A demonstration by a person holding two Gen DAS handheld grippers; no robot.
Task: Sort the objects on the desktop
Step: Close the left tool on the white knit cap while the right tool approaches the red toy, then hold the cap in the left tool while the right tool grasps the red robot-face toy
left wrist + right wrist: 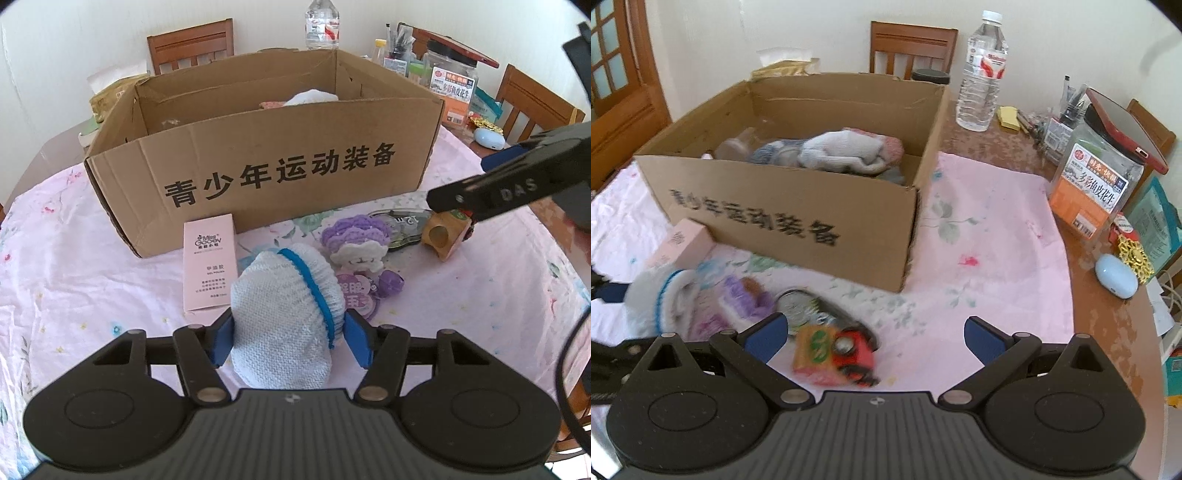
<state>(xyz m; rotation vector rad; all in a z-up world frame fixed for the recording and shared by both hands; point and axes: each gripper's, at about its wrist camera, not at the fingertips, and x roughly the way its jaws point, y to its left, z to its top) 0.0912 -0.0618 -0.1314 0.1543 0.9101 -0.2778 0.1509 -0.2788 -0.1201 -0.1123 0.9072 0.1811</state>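
In the left wrist view, the left gripper (290,338) is clenched on a pale blue knitted sock (284,314) with a blue band, both blue pads pressing its sides, near the front of the pink floral cloth (74,288). Beyond it stands the open cardboard box (258,162), with a pink carton (209,266) leaning at its near wall, and a purple crochet doll (356,245) and a wooden block toy (445,232) to the right. In the right wrist view, the right gripper (873,338) is spread wide and holds nothing, poised just over that block toy (833,352), which looks blurred here; the box (798,218) already holds other socks. To do this step well, I judge the sock should be lifted clear of the near wall before release, while the right fingers straddle the block squarely before closing.
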